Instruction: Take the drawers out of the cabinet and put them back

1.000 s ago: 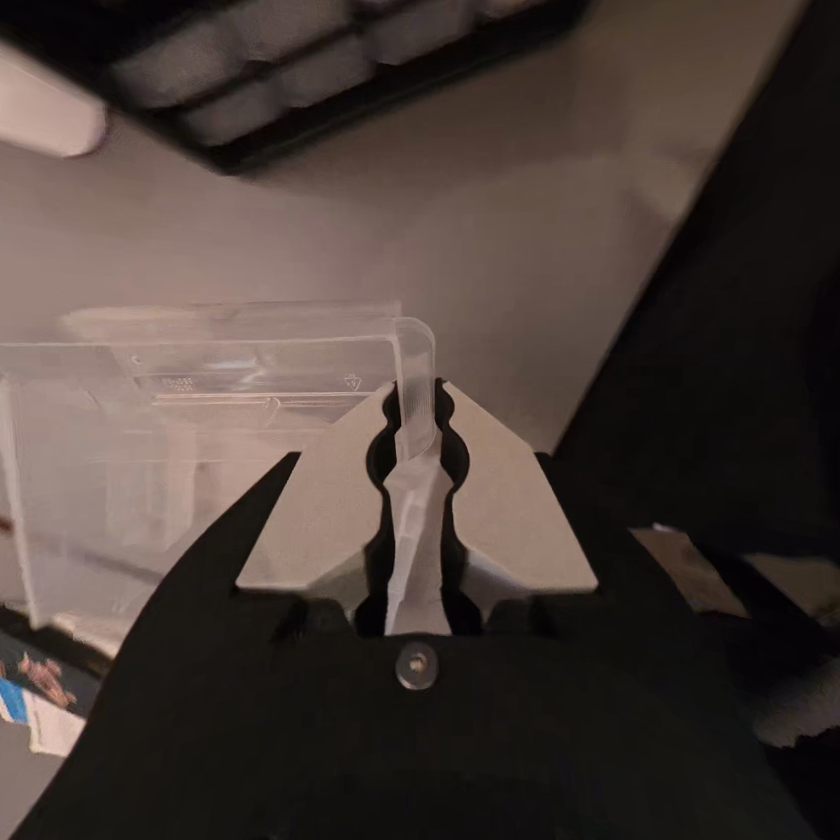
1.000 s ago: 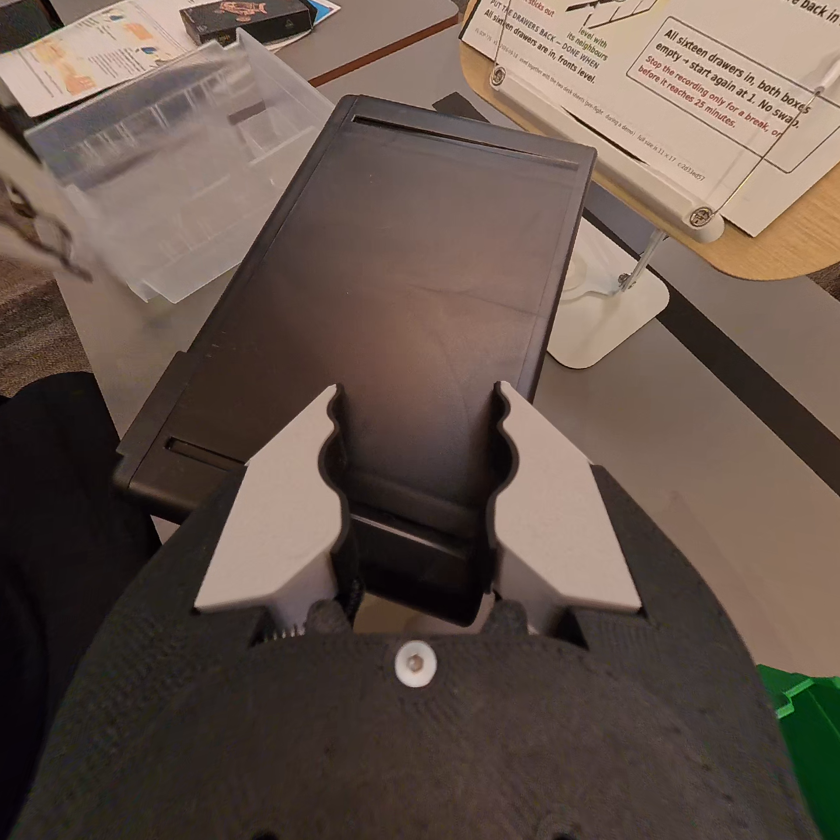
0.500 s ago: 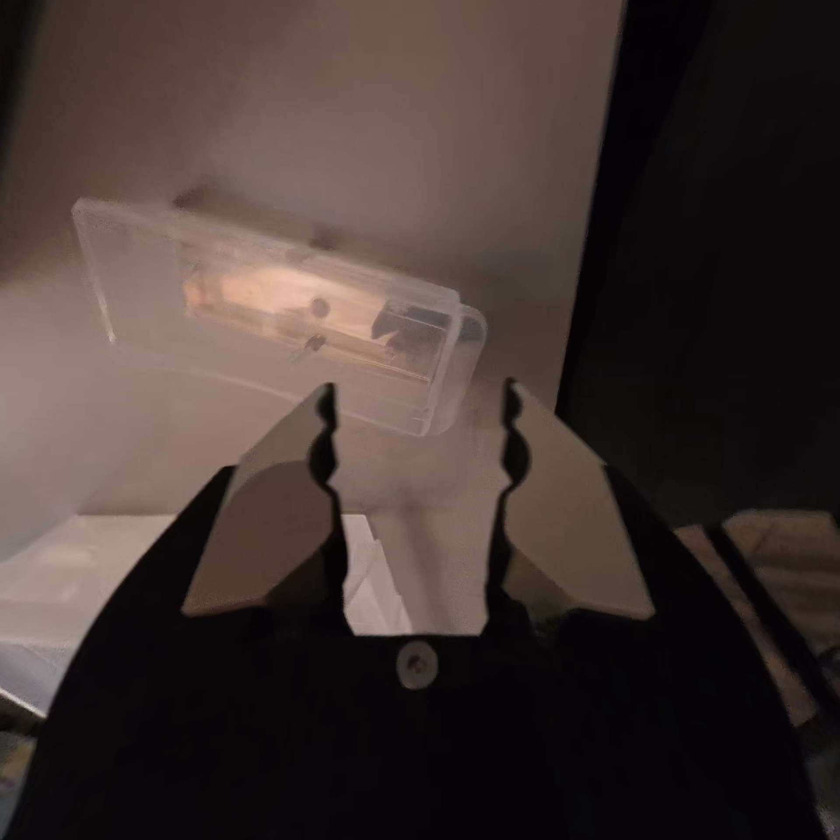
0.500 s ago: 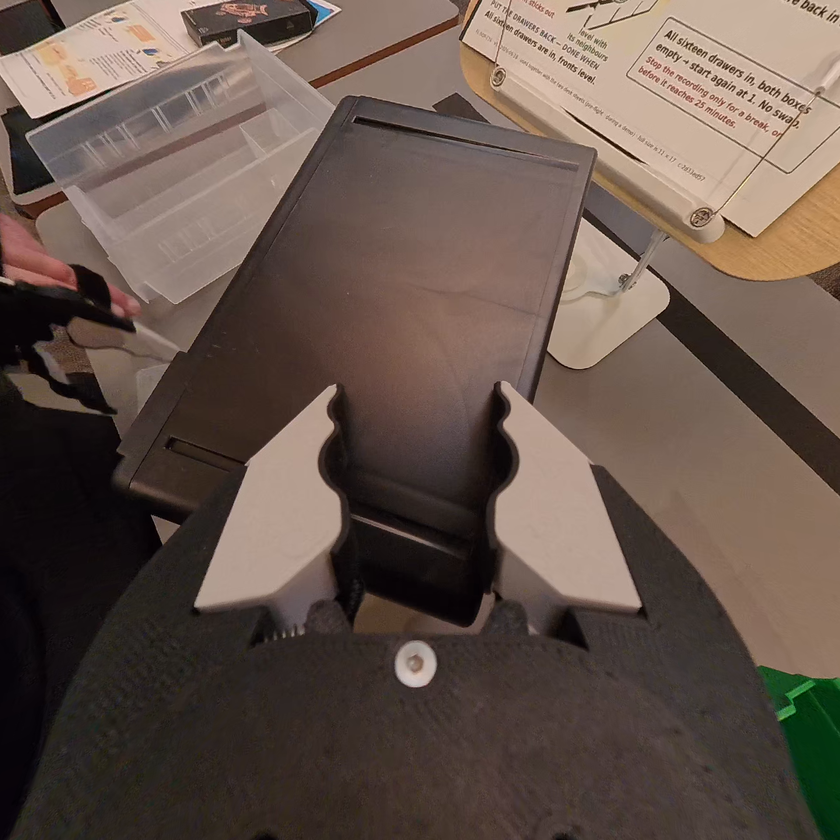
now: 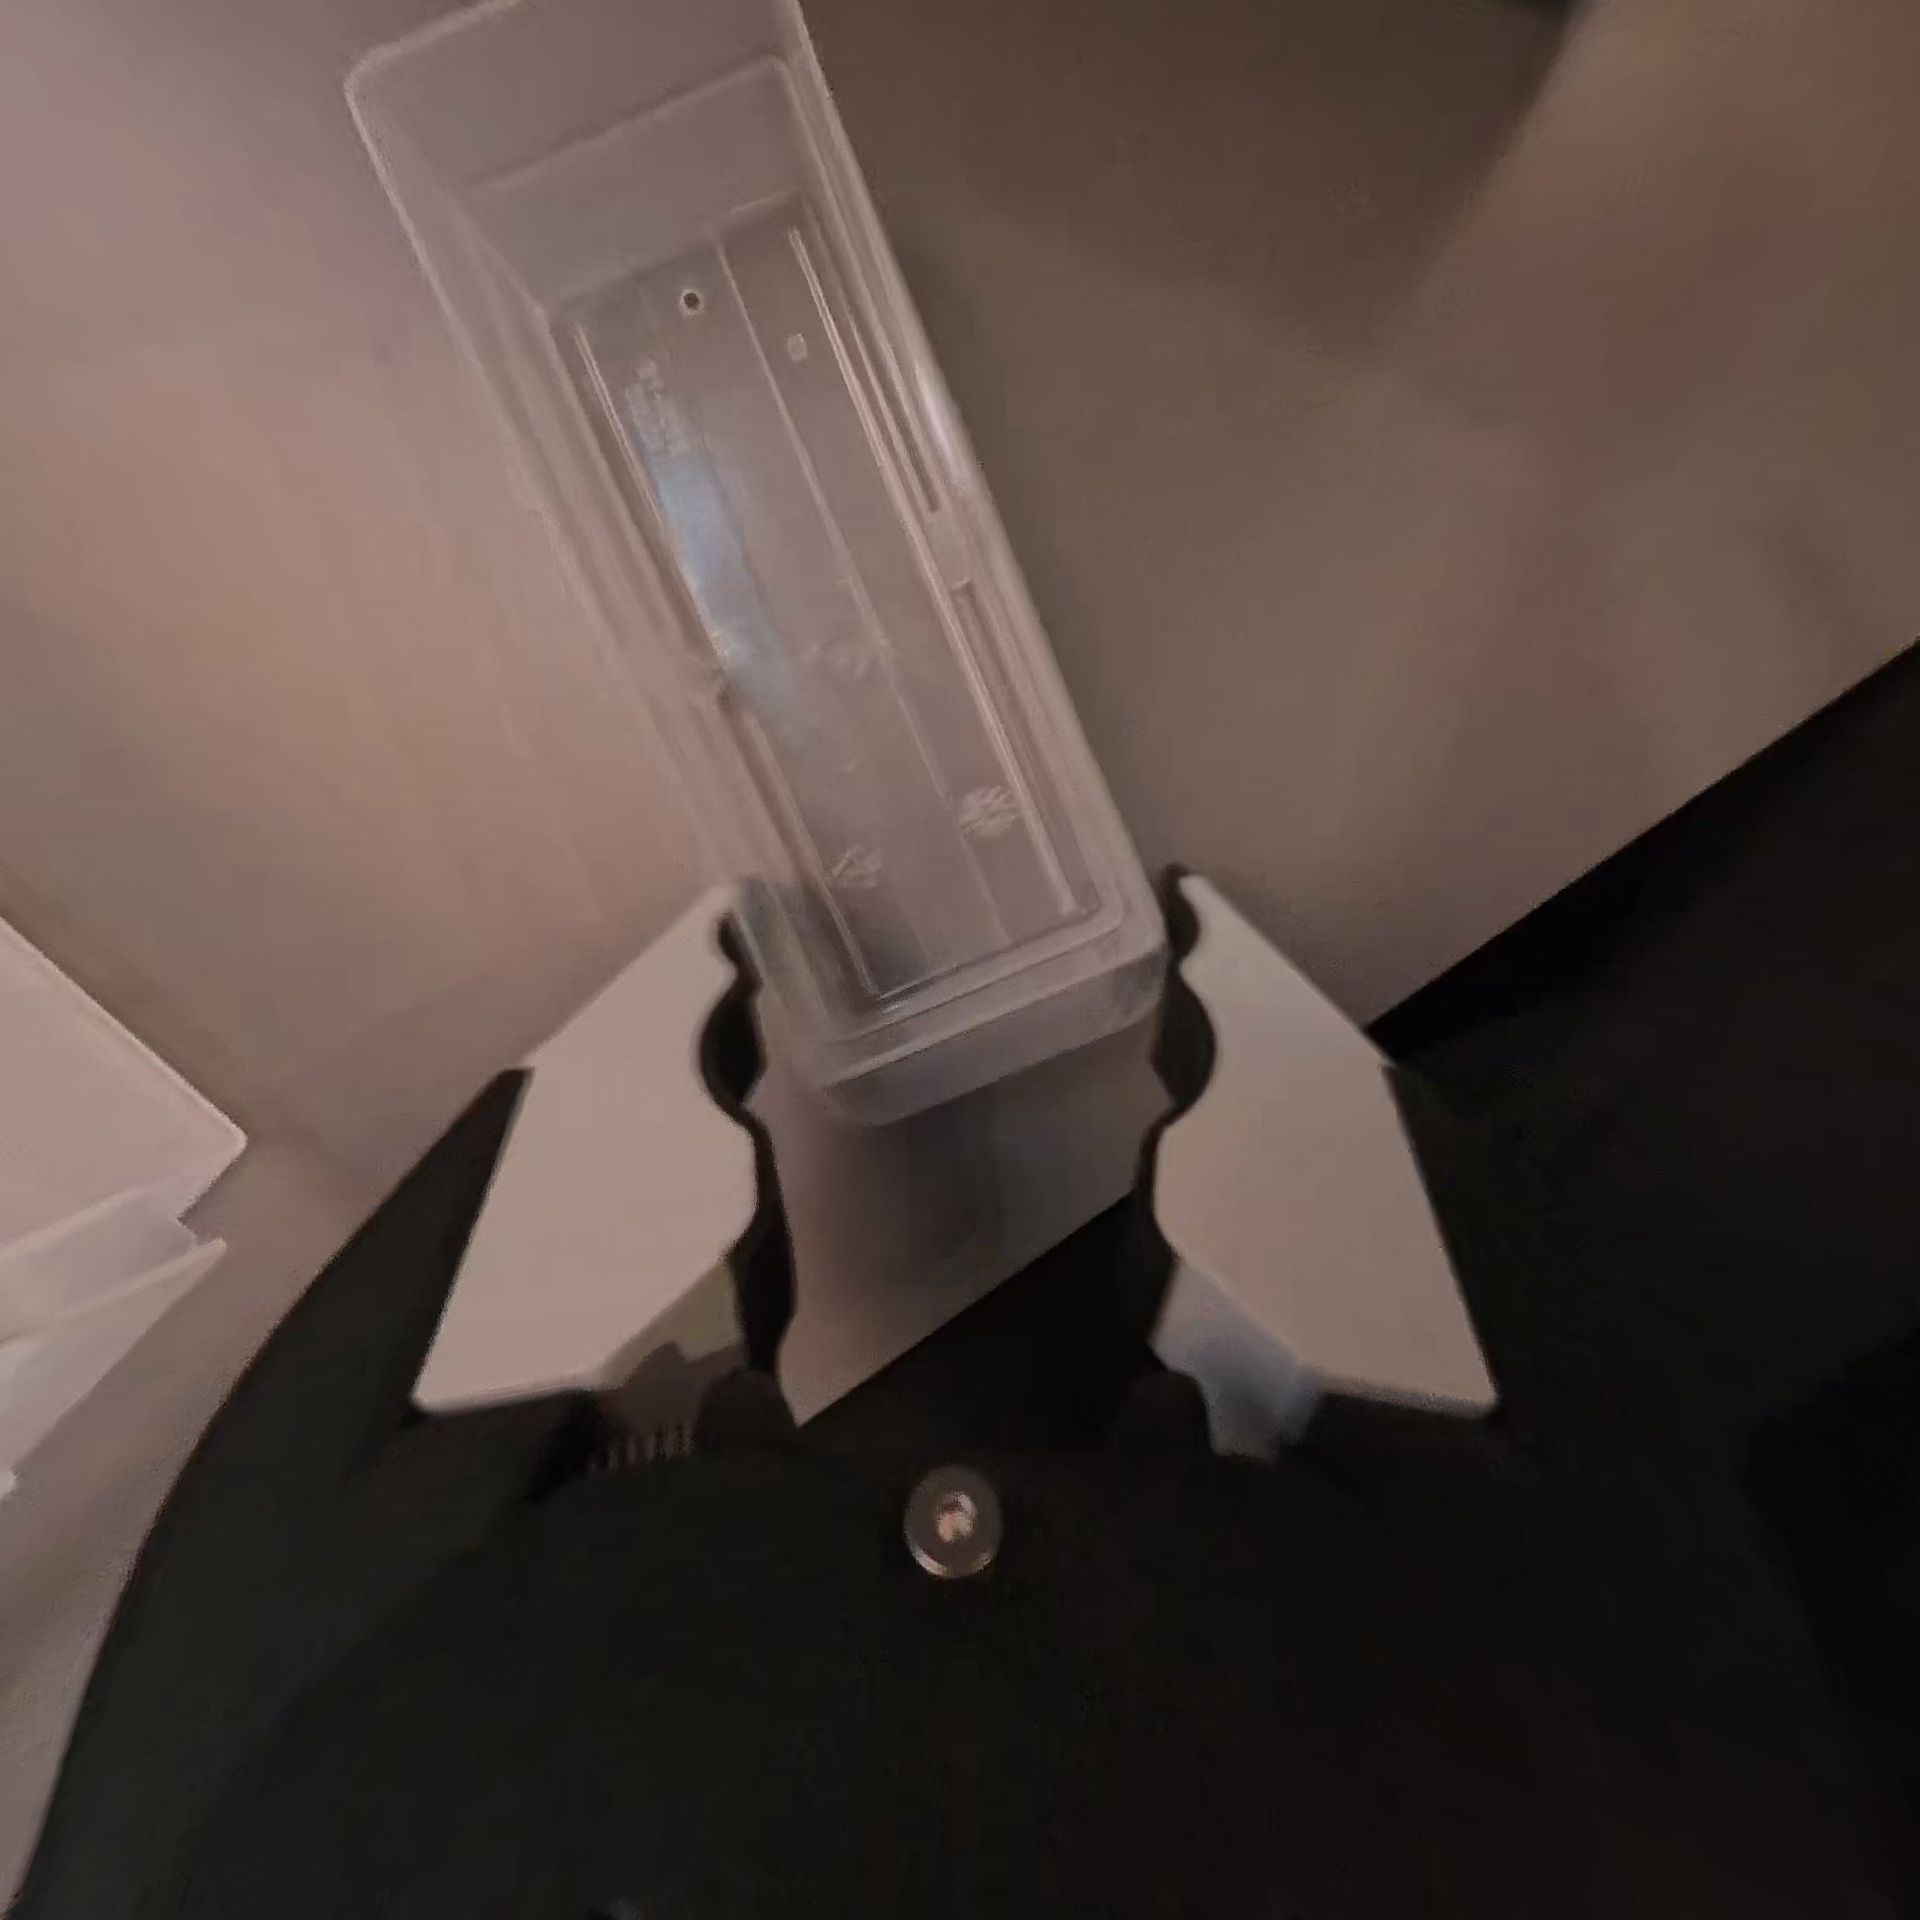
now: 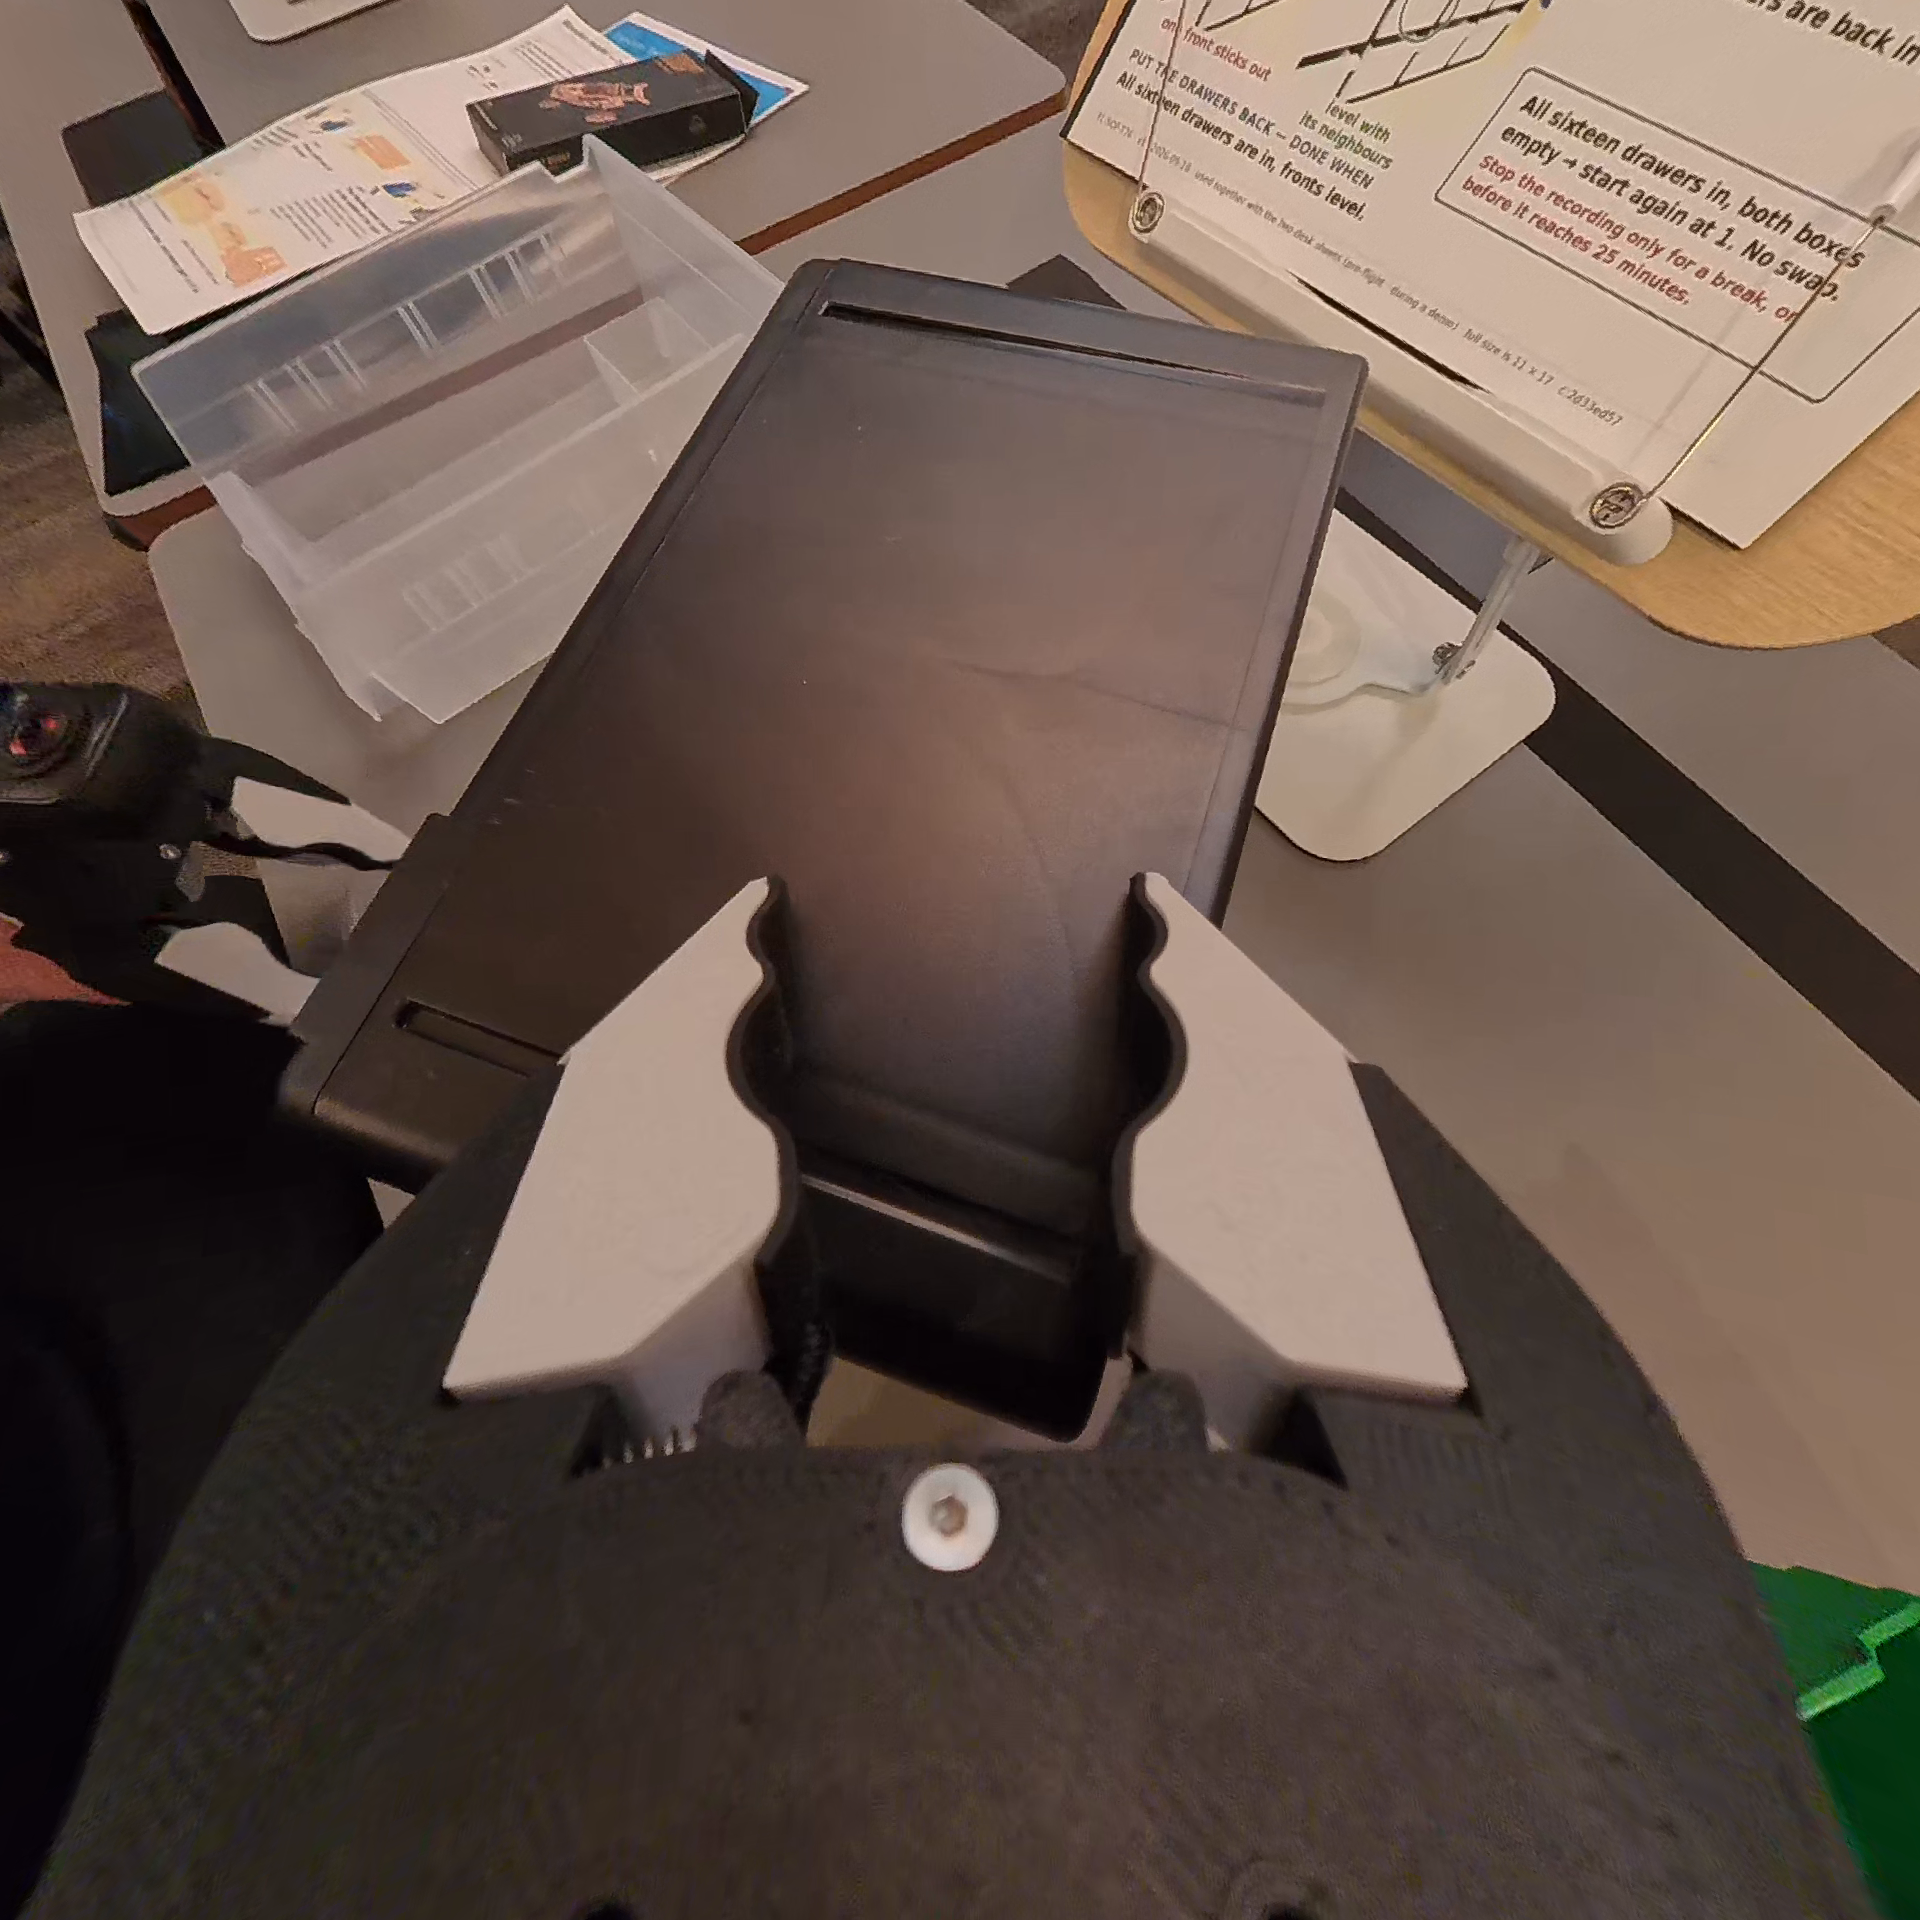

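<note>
Plastic, clear and thin-walled: a narrow rectangular drawer [image 5: 769, 582] lies on the smooth grey surface [image 5: 260, 623], its near end between the spread grey wavy-edged fingers of the left tool [image 5: 951, 935], ungripped. The right tool [image 6: 951, 914], equally wide apart and empty, hovers over the matte black cabinet [image 6: 935, 665]. Beyond, left, sit larger frosted drawers [image 6: 436, 436] and printed sheets [image 6: 312, 187].
</note>
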{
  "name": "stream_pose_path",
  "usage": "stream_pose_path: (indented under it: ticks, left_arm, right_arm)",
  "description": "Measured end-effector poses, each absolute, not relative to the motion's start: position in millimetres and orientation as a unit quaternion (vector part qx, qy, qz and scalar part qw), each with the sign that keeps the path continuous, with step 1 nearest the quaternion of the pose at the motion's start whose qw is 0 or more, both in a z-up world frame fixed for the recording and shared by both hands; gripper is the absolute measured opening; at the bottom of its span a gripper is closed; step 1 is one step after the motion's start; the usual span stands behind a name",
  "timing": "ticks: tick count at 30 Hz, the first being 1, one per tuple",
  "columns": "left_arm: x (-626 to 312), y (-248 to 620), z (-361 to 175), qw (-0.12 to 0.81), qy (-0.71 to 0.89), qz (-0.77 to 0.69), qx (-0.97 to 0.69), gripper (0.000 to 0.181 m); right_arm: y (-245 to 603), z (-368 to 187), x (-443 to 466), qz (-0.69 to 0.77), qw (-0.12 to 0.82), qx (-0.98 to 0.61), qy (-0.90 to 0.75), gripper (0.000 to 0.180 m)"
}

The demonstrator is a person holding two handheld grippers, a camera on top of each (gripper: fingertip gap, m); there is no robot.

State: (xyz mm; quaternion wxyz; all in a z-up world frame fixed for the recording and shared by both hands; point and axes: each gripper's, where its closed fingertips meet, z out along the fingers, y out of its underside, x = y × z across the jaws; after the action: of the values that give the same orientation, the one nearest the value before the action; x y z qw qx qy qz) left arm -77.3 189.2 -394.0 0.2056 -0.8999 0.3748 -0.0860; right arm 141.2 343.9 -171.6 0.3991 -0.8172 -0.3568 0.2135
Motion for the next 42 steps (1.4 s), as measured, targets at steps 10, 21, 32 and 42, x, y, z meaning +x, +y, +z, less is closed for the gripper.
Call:
stream_pose_path:
  ticks: [10,21,32,42]
  left_arm:
    - [-80.8,235.0,-328.1,0.264,0.390,-0.087,-0.878,0.070]
    - [-88.1,313.0,-268.8,0.276,0.495,-0.094,-0.818,0.070]
    - [-92.7,336.0,-261.6,0.232,0.555,-0.119,-0.790,0.069]
    - [-85.3,347.6,-235.2,0.181,0.529,-0.220,-0.799,0.069]
  right_arm:
    - [343.9,-172.4,141.3,0.205,0.396,-0.820,-0.360,0.063]
    - [343.9,-172.9,141.4,0.197,0.392,-0.822,-0.362,0.063]
    - [343.9,-173.1,141.5,0.193,0.392,-0.823,-0.362,0.064]
    - [344.1,-173.1,141.5,0.193,0.393,-0.824,-0.361,0.063]
